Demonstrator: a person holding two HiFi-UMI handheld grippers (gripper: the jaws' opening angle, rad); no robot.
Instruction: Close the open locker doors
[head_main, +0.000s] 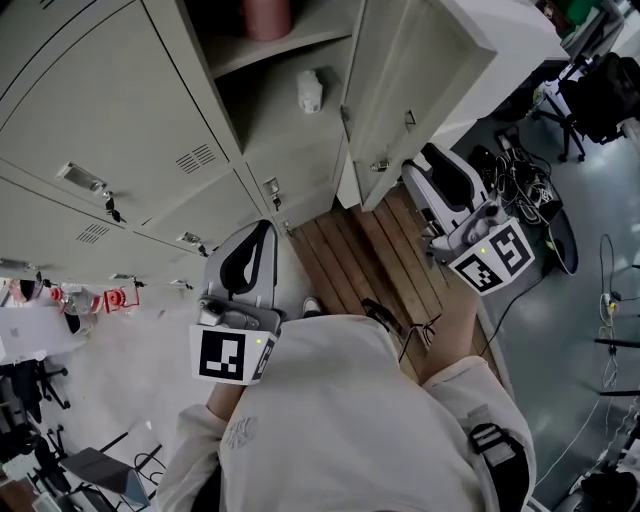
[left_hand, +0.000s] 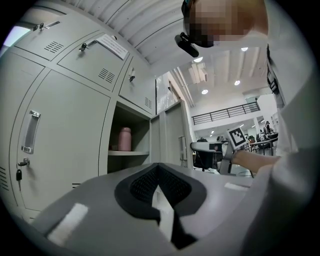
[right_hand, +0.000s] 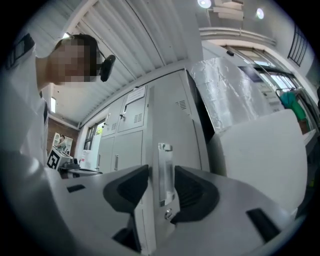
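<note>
1. Head view now: even, soft light with no hard shadows. The locker fronts (head_main: 110, 100) read pale, and the open compartment (head_main: 265, 105) goes dim inside.
2. Left gripper view: the ceiling lamps (left_hand: 204, 92) burn out white, and the near foreground is soft.
3. Right gripper view: a lamp (right_hand: 203, 3) flares at the top edge.
4. Both gripper views bow straight lines, and their corners are black.
</note>
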